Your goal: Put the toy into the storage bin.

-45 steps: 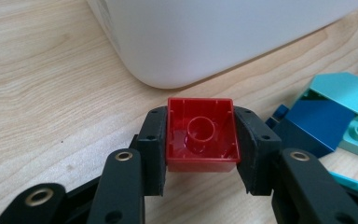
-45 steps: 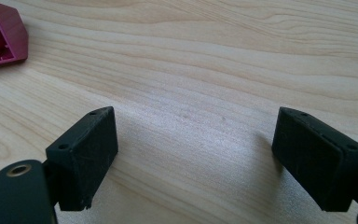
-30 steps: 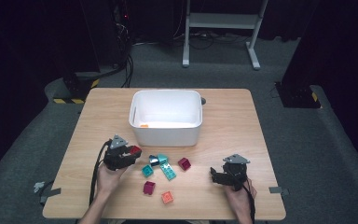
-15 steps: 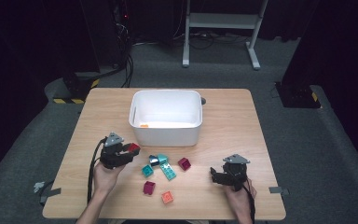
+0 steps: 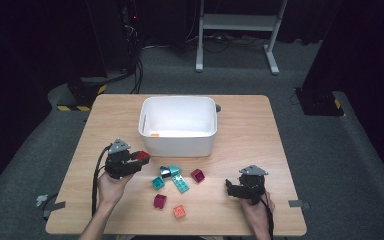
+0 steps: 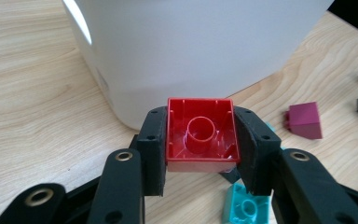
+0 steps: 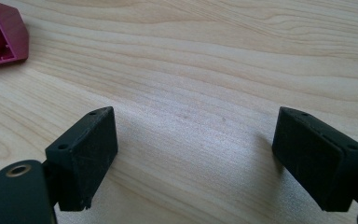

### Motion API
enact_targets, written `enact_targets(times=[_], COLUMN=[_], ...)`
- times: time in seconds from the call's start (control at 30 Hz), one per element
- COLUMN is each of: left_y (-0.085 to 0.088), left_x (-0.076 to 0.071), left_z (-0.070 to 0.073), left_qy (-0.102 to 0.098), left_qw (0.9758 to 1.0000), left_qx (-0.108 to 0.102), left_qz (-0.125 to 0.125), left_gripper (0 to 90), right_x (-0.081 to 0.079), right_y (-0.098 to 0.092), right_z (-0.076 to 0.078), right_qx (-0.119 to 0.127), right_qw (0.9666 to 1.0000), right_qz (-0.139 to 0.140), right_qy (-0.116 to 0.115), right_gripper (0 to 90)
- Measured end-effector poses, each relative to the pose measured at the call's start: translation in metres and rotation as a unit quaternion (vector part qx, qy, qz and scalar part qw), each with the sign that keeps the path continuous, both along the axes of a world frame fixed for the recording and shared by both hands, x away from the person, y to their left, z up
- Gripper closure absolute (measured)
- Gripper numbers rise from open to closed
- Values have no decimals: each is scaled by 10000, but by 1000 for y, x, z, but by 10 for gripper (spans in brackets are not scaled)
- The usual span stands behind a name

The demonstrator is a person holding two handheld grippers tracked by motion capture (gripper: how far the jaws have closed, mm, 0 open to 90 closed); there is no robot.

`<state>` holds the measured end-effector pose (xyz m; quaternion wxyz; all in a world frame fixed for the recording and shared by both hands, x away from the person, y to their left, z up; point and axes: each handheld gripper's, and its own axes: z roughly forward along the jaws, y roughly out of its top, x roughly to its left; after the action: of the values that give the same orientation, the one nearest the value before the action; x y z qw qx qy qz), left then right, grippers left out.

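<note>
Left tool point(image 5: 139, 159) now nearer tub point(image 5: 177, 143), red brick's point(image 6: 202, 134) hollow camera-facing.

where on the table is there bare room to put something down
Free: the table right of the white bin, and the strip left of it. Crowded: in front of the bin, where loose bricks lie between the two grippers.

High overhead — two close claw-cams

Brightly lit table point(image 5: 240, 150), dark surroundings, soft shadows, close-ups slightly blurred
</note>
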<state>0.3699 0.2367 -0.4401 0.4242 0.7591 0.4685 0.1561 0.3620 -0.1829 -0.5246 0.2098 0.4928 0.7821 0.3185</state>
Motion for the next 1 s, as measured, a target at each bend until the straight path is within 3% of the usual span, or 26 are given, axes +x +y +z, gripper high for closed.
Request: enact_targets(times=[0.1, 1.0], left_y=[1, 6], left_x=[0, 8], left_z=[4, 51], left_qy=[-4, -284], left_qw=[9999, 9993], left_qx=[-137, -228], left_qz=[-28, -126], left_gripper=[585, 584], right_x=[0, 0], right_y=[0, 0], right_z=[0, 0], right_qx=[0, 0], right_qw=[10000, 10000], right_qz=[-1, 1], right_qy=[1, -3], right_gripper=[137, 137])
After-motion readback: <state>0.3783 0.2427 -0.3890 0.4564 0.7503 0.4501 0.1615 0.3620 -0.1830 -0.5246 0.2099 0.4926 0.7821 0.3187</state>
